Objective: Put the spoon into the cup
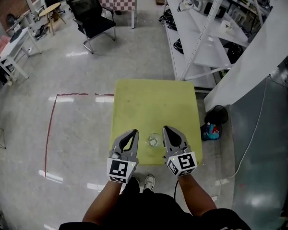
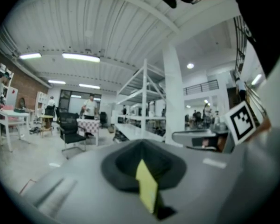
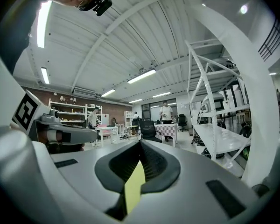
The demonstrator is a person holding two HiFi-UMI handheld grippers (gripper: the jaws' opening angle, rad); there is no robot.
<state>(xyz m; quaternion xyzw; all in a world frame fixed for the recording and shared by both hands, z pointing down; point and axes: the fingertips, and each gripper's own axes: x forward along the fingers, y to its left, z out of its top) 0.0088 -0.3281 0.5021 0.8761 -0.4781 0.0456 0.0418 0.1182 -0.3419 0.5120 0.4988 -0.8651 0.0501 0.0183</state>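
A small clear glass cup point(image 1: 153, 140) stands near the front edge of the yellow-green table point(image 1: 153, 104), between my two grippers. I cannot make out the spoon in any view. My left gripper point(image 1: 134, 133) hovers just left of the cup, jaws together with nothing in them. My right gripper point(image 1: 166, 129) hovers just right of it, also shut and empty. Both gripper views look level across the room: the left gripper point(image 2: 141, 143) and the right gripper point(image 3: 140, 143) show closed jaws with a sliver of yellow table behind the pads.
White shelving racks point(image 1: 201, 37) stand beyond the table to the right. A blue and red object point(image 1: 211, 131) and a black round thing point(image 1: 216, 114) lie on the floor by the table's right side. A black chair point(image 1: 93, 16) and red floor tape point(image 1: 50, 128) are to the left.
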